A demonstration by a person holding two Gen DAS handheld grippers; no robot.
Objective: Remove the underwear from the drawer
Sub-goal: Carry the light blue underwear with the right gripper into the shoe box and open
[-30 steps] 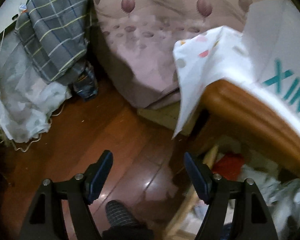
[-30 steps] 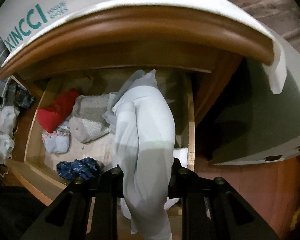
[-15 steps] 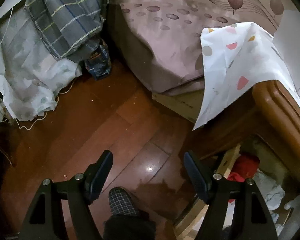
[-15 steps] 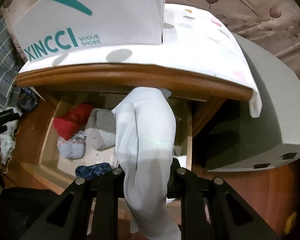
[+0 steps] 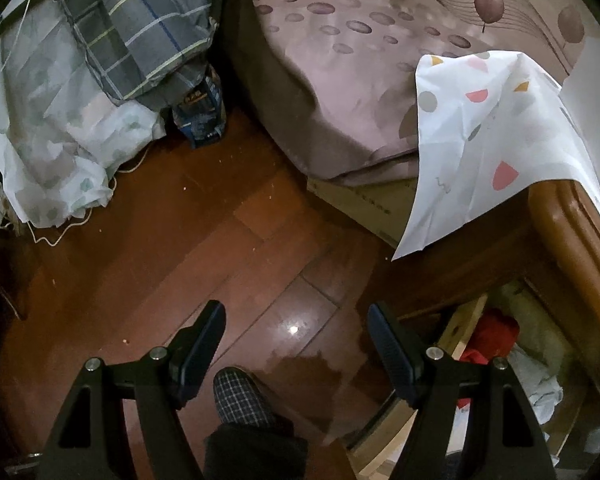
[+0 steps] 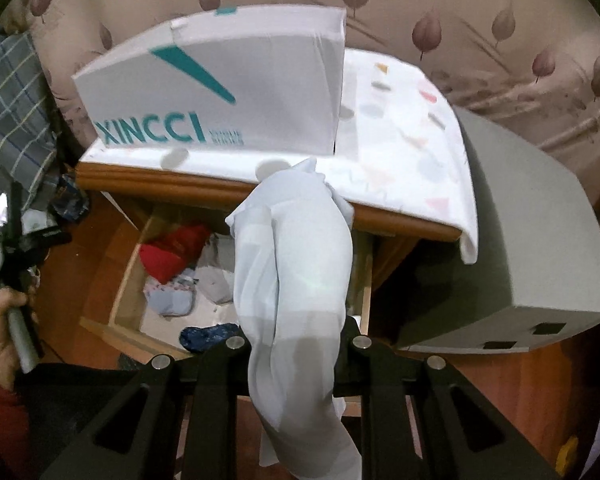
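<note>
Right gripper (image 6: 296,344): it is pressing its jaws together on the underwear (image 6: 296,280), a pale, whitish-blue garment that is bulging up between the fingers and draping down past them toward 6 o'clock.
Underwear: it is hanging in the grip above the open drawer, clear of the things inside, its top reaching up in front of the nightstand's front edge at 12 o'clock.
Drawer (image 6: 120,292): it is standing pulled out below the nightstand top, its pale wooden walls showing at 9 o'clock of the garment.
Drawer contents: a red cloth (image 6: 176,252) is lying at the back left; a light blue folded piece (image 6: 170,300) is sitting just in front of it; a grey-white piece (image 6: 216,280) is lying beside them, partly hidden behind the held garment; a dark blue patterned piece (image 6: 208,336) is resting near the front wall.
Nightstand (image 6: 160,180): its top is wearing a white dotted cover, and a white shoe box (image 6: 220,92) printed XINCCI is sitting on it at 11 o'clock.
Left gripper (image 5: 296,344): its fingers are standing spread with nothing between them, pointing down at the wooden floor (image 5: 180,240).
Left-wrist view of drawer: the drawer corner is showing at 4 o'clock, with the red cloth visible inside.
Person's hand (image 6: 0,336): it is gripping a handle at 9 o'clock in the right-wrist view.
</note>
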